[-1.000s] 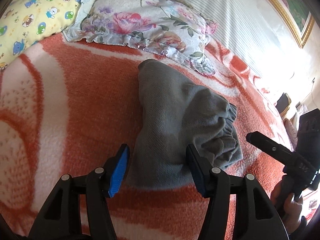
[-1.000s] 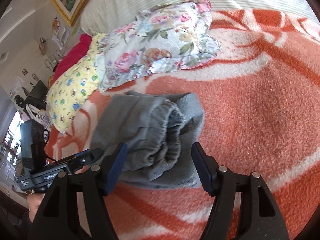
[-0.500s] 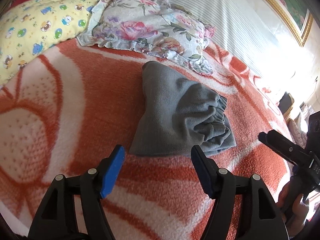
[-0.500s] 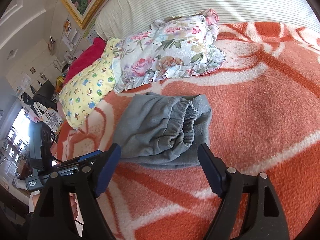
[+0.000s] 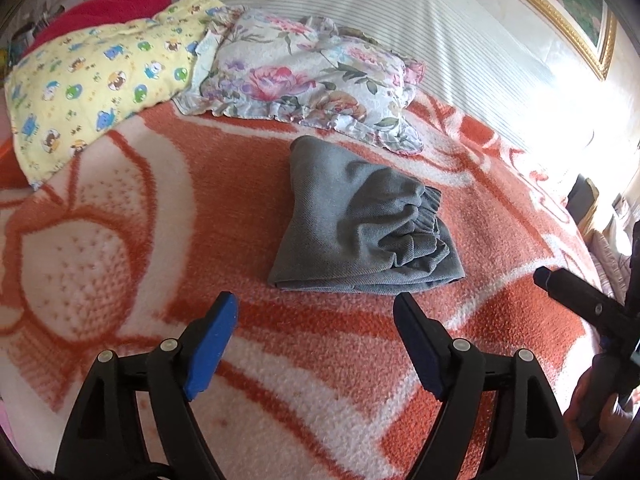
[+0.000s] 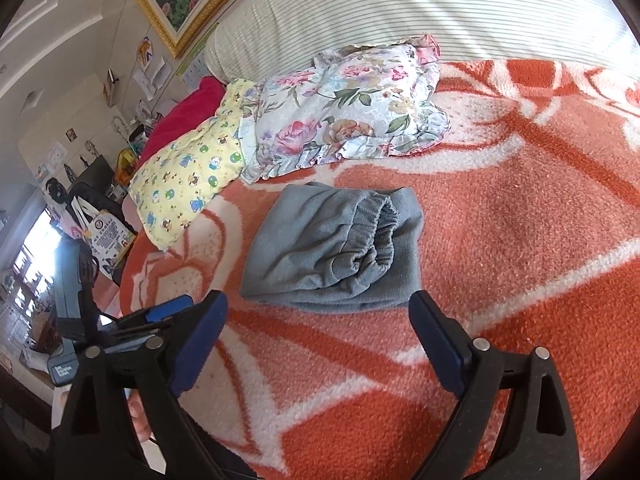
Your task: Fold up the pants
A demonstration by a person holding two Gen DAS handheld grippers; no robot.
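Pants (image 5: 360,236) lie folded in a compact bundle mid-bed on the orange blanket (image 5: 120,208), near the flowered pillow (image 5: 312,76). My left gripper (image 5: 316,320) and right gripper (image 6: 318,316) hover clear, fingers released, empty; folding looks done.

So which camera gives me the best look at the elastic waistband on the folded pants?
The right wrist view. There the gathered waistband faces the camera, its open curl lying on top of the folded pants. The left wrist view shows only bunched ruffles of it at the bundle's right edge.
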